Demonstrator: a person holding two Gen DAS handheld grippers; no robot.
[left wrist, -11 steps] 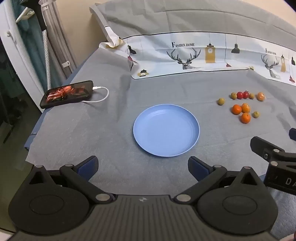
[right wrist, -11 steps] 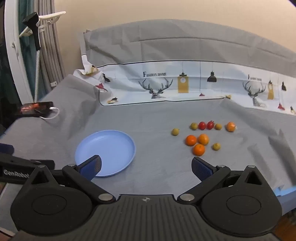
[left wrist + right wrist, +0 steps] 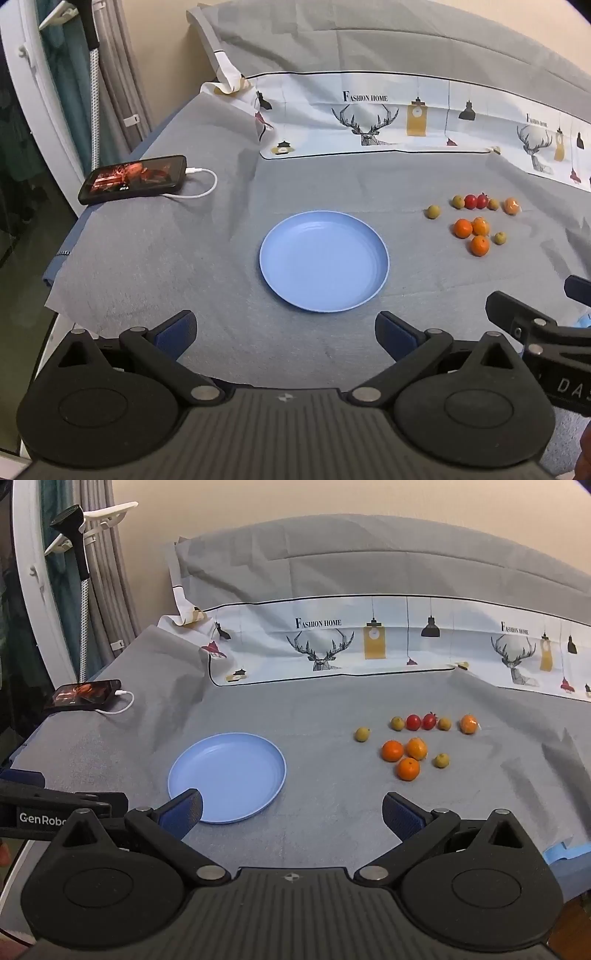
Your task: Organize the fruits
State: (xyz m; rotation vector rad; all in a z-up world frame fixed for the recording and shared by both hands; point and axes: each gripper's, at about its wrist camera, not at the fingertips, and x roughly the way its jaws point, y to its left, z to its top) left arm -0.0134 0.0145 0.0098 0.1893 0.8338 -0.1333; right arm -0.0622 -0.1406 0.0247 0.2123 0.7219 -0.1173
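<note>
Grey cloth (image 3: pixel 155 266) covers the table, and a printed band with deer heads and lamps (image 3: pixel 369 118) runs along its far side. On the cloth lies a blue plate (image 3: pixel 324 261), bare, and it serves as the landmark.

Right of the plate and well apart from it sits the fruit. Three oranges (image 3: pixel 475 233) cluster together, with a fourth orange (image 3: pixel 511 206) farther off, at the far right end of a row. That row, beyond the cluster, holds two red cherry tomatoes (image 3: pixel 476 201) flanked by small green fruits (image 3: pixel 458 202); one more green fruit (image 3: pixel 433 211) lies nearer the plate, and another (image 3: pixel 500 237) sits just right of the cluster. Far left of the plate, a phone (image 3: pixel 133 179) with a lit screen rests at the table's edge, a white cable (image 3: pixel 199 184) plugged into it.

The left gripper (image 3: pixel 286 334) hangs on the near side of the plate, its jaws spread as wide as they go, with nothing between them. The right gripper (image 3: pixel 291 814) hangs near the plate's right front edge, its jaws equally wide and holding nothing; its left blue pad overlaps the plate's rim in the right wrist view.

Compared with the frames a moment ago, nothing has shifted: plate, fruit and phone lie where they were, and both grippers keep the same pose and the same wide spread.
</note>
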